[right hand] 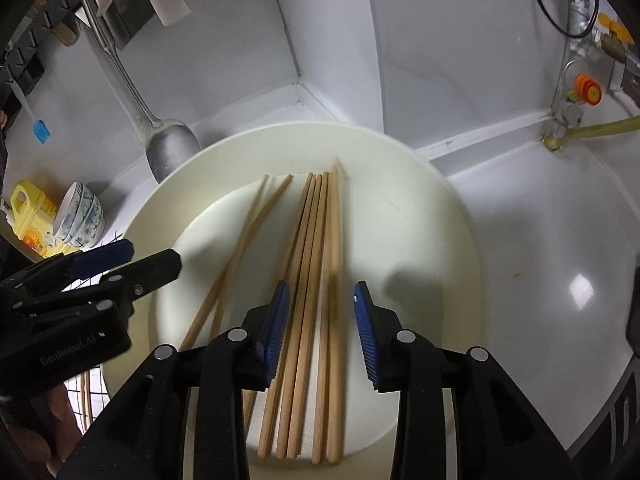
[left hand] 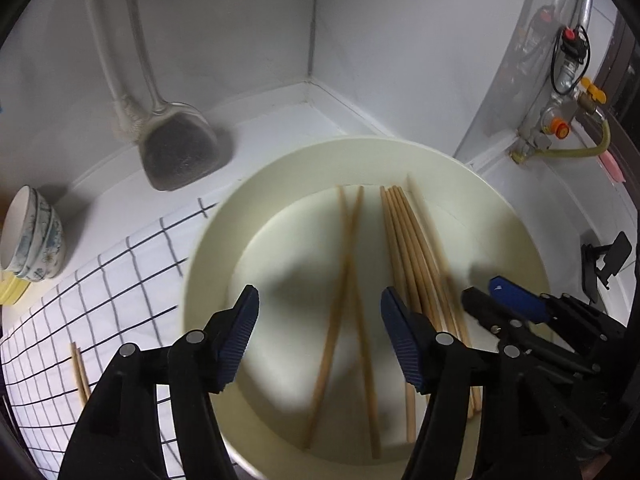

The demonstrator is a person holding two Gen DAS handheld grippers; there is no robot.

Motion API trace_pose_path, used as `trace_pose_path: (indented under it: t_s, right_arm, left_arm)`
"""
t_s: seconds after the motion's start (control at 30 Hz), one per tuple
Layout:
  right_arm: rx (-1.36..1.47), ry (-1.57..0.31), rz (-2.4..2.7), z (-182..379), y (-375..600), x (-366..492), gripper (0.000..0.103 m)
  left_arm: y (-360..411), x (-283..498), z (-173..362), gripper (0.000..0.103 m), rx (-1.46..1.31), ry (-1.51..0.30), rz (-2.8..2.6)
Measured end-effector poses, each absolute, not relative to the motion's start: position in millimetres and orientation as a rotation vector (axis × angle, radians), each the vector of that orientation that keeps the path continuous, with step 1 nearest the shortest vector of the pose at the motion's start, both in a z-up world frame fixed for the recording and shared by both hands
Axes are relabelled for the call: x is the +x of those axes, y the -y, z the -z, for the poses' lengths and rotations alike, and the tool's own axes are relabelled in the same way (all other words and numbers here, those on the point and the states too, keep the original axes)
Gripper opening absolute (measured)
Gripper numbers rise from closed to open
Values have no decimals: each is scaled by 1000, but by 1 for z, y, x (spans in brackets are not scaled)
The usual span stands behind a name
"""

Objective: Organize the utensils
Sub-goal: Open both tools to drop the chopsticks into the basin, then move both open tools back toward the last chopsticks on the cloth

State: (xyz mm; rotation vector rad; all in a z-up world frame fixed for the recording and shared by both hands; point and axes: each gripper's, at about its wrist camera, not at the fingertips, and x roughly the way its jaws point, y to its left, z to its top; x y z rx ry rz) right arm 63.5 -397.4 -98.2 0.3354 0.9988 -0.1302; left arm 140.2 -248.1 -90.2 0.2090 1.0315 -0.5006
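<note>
A cream plate (left hand: 288, 176) (right hand: 420, 200) on the white counter holds wooden chopsticks. Two crossed chopsticks (left hand: 344, 280) (right hand: 248, 240) lie on its left part. A bundle of several chopsticks (left hand: 412, 256) (right hand: 316, 280) lies to their right. My left gripper (left hand: 320, 300) is open and empty above the crossed pair. My right gripper (right hand: 320, 292) is open above the bundle, with the sticks between its fingers; it also shows in the left wrist view (left hand: 492, 292). The left gripper shows at the left of the right wrist view (right hand: 132, 256).
A metal spatula (left hand: 180, 152) (right hand: 168, 152) hangs at the wall behind the plate. Stacked patterned bowls (left hand: 36, 236) (right hand: 80, 216) stand at the left. A checked cloth (left hand: 100, 300) with two more chopsticks (left hand: 80, 376) lies left of the plate. Gas pipe fittings (left hand: 560, 128) are at the right.
</note>
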Motion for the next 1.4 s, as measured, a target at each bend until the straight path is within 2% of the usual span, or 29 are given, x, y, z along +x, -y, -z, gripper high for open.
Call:
trace_pose_path:
  t_s: [0.13,0.2,0.4,0.53,0.7,0.83,1.0,1.4]
  right_arm:
    - [332,-989,126,92,395,55,45]
    - [332,-994,112,92,392,51,45]
    - [337,-974,105,87,381,40,49]
    - [339,-970,79,83,371,40,57]
    - [313,-959,61,77,357,39,57]
    - [326,-943,52,72,348,37,64]
    - [301,-961,30,67,325,34,67]
    - [221,-935,48,47,229,-2,68]
  left_arm:
    - [233,136,80,80,188,-1012,463]
    - [225,133,76,84,189,-1001,444]
    - [201,122,69,90,191,-998,400]
    - [180,112,63,95,179,-992,362]
    - [158,107,58,96,157,-996,305]
    - [139,104,54,96,135,-999,262]
    - [113,97,49,97,117,-995,221]
    - [2,61,54,97,81,-989,187]
